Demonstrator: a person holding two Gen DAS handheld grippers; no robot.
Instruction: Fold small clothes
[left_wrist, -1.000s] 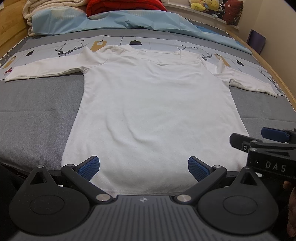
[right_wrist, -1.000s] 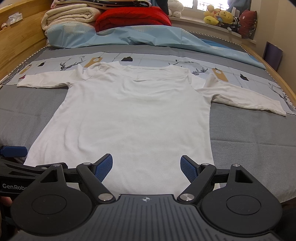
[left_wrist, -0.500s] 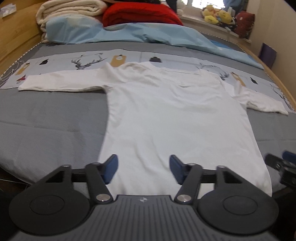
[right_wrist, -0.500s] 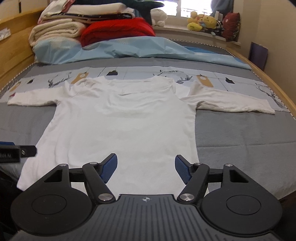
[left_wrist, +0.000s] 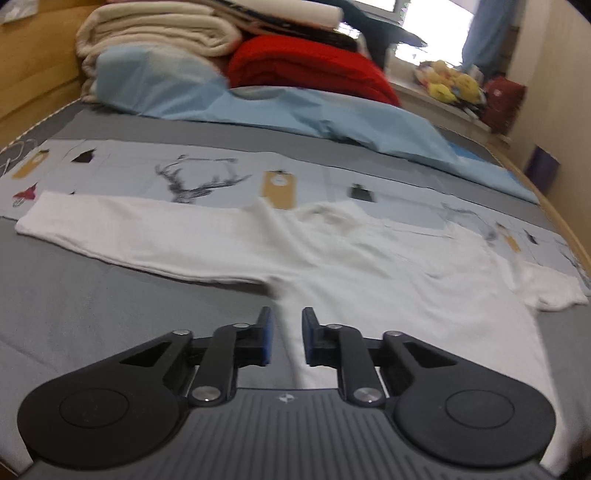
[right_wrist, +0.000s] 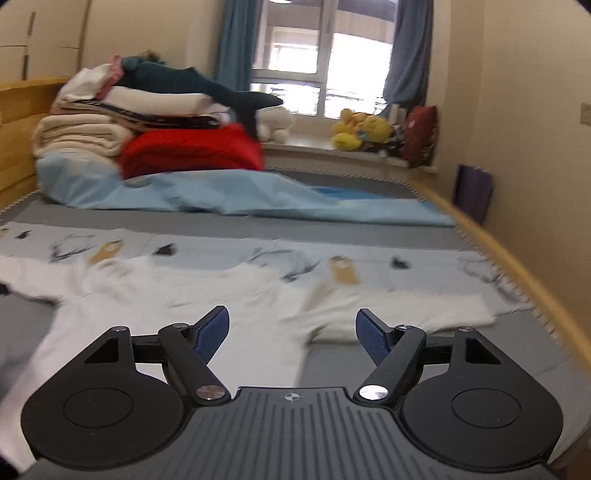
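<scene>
A white long-sleeved shirt (left_wrist: 369, 280) lies spread flat on the grey bed cover (left_wrist: 74, 314), filling the middle and right of the left wrist view, its collar toward the top of the frame and one sleeve (left_wrist: 129, 236) stretched out to the left edge. It looks thin, soft and light, so it should drape and wrinkle at a tug; the hem corners, the cuffs or the seam under the arm seem the best places to pinch.

The left gripper (left_wrist: 284, 339) is closing, its blue pads only a narrow gap apart above the shirt's side edge near the armpit, with no cloth caught between them. The right gripper (right_wrist: 291, 336) is spread wide and opening further, empty, over the shirt's other side.

The right wrist view alone shows the other sleeve (right_wrist: 399, 310) reaching toward the right edge of the frame, plus the window (right_wrist: 325, 59) and the stack of folded blankets (right_wrist: 110, 125) at upper left; the left view shows the first sleeve in full
</scene>
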